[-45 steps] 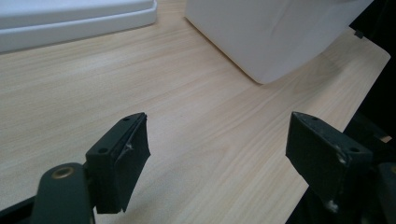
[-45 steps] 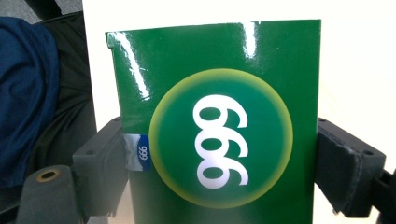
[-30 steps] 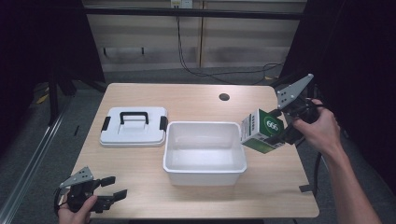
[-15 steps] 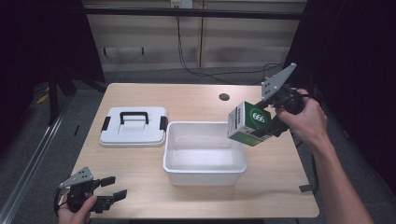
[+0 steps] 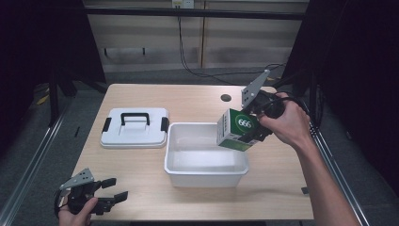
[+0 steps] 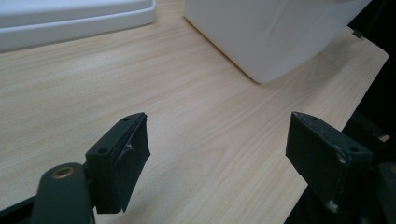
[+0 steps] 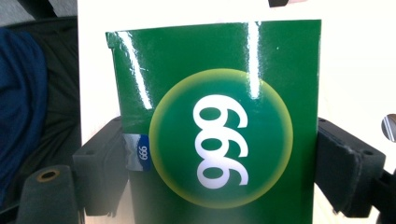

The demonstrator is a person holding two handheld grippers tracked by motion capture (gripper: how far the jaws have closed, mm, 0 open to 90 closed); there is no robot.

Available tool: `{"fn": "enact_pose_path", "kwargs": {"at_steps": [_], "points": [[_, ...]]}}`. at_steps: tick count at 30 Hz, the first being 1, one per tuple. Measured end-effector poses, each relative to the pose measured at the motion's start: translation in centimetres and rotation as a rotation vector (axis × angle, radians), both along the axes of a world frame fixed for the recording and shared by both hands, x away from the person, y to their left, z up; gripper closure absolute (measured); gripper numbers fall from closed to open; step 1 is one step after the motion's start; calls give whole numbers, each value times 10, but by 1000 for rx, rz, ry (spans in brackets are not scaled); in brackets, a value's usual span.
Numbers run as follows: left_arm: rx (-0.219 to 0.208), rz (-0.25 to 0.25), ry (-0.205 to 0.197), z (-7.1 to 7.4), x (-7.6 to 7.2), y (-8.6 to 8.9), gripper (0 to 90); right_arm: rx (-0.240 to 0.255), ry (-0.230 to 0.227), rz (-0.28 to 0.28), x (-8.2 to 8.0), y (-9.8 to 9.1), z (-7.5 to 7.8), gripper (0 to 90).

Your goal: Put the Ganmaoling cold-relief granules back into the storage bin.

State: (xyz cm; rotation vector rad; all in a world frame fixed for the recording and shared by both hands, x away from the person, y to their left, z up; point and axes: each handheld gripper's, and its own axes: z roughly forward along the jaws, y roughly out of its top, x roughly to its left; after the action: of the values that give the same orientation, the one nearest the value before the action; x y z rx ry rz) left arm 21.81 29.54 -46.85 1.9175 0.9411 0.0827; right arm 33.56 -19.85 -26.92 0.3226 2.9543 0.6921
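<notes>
The right gripper (image 5: 248, 128) clenched the green box (image 5: 237, 129) (tilted) right of centre; best lowered level into the white bin (image 5: 188, 170).

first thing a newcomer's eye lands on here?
The green box marked 666, clamped in the right gripper and held tilted over the right rim of the open white bin at mid-table. Next, the white lid with its black handle, lying flat to the bin's left. The left gripper sits open and empty at the table's near left corner.
</notes>
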Motion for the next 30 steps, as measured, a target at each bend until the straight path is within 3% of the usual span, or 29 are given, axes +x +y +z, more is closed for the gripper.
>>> {"fn": "enact_pose_path", "kwargs": {"at_steps": [3, 8, 12, 18, 26, 30], "points": [[1, 1, 1, 0, 0, 0, 213, -42, 12, 4, 2, 7, -5, 149], [1, 2, 2, 0, 0, 0, 213, -67, 24, 14, 6, 16, -12, 149], [1, 0, 4, 0, 0, 0, 213, -141, 54, 23, 9, 25, -21, 149], [8, -3, 6, 0, 0, -1, 213, -176, 70, 44, 13, 35, -32, 149], [3, -3, 6, 0, 0, -1, 213, -234, 82, 32, 16, 40, -39, 149], [1, -3, 7, 0, 0, 0, 213, -265, 76, 58, 17, 45, -45, 149]]}}
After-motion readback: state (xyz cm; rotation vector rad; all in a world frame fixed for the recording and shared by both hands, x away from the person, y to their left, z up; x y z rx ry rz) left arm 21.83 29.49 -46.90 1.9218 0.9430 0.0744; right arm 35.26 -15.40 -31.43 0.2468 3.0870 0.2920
